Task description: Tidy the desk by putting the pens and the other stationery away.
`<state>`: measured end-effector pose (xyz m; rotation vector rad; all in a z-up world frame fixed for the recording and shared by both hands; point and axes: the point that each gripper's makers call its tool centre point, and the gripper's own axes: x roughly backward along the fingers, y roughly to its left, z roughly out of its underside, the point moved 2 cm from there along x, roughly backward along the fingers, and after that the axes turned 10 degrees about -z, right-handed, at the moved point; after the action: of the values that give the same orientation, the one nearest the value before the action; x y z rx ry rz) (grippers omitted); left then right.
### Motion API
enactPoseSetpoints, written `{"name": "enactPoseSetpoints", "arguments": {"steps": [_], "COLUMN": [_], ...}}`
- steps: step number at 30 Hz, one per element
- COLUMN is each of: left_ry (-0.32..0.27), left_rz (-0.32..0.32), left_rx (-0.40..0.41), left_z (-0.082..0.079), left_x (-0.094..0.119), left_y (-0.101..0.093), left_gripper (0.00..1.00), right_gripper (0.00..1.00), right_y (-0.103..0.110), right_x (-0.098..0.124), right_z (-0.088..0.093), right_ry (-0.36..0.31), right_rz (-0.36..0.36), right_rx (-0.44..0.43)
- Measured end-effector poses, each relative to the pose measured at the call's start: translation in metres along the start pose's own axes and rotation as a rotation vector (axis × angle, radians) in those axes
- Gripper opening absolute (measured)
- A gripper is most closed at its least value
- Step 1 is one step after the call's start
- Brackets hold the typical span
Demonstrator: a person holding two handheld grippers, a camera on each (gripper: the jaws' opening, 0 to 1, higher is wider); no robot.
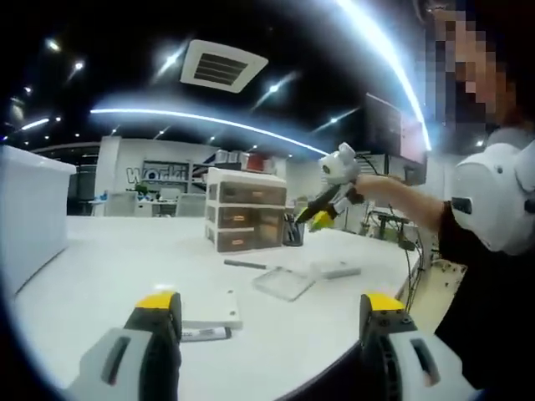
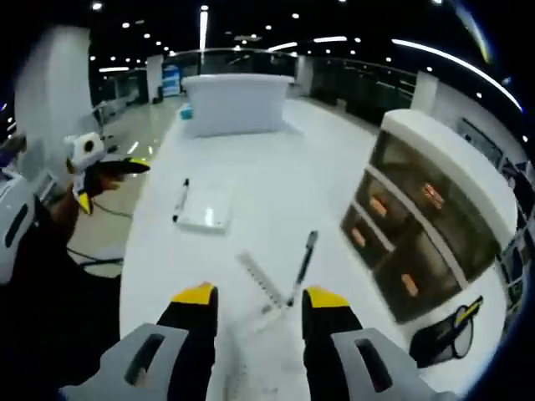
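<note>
Most of the tidying is judged undone. Right gripper (image 2: 252, 302): jaws parted, nothing held; a pen (image 2: 303, 266) and clear ruler (image 2: 261, 282) lie on the desk (image 2: 276, 180) just ahead between them. Left gripper (image 1: 272, 313): jaws wide, empty; a marker (image 1: 205, 333) beside the left jaw. Drawer unit (image 2: 435, 225) and pen cup (image 2: 443, 334) off right.

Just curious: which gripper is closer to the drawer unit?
Right. The right gripper hovers beside the drawer unit; the left gripper sits back across the desk.
</note>
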<state>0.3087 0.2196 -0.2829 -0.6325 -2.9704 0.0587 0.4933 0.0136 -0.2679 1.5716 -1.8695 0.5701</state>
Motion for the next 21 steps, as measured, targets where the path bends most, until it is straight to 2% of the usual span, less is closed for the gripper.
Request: {"name": "enactPoseSetpoints", "arguments": {"steps": [5,8,14,17,21], "left_ry": [-0.003,0.006,0.012,0.011,-0.001], "left_rz": [-0.010,-0.006,-0.005,-0.018,-0.023], "left_rx": [-0.001,0.003,0.005,0.003,0.010], "left_z": [-0.001,0.003,0.006,0.004,0.003], "left_x": [0.003,0.004,0.009,0.014,0.018], "left_y": [0.003,0.001,0.002,0.010,0.015], "left_gripper": [0.87,0.87,0.87,0.87,0.87], "right_gripper": [0.32,0.30,0.27,0.26,0.26], "right_y": [-0.014,-0.025,-0.036,-0.045,-0.054], "right_x": [-0.035,-0.054,-0.085,-0.094,-0.107], "right_z": [-0.003,0.000,0.007,0.006,0.008], "right_ry": [0.097,0.166,0.293,0.321,0.339], "right_rz": [-0.027,-0.013,-0.043,-0.021,-0.036], "right_rx": [-0.019,-0.012,-0.041,-0.043,-0.123]}}
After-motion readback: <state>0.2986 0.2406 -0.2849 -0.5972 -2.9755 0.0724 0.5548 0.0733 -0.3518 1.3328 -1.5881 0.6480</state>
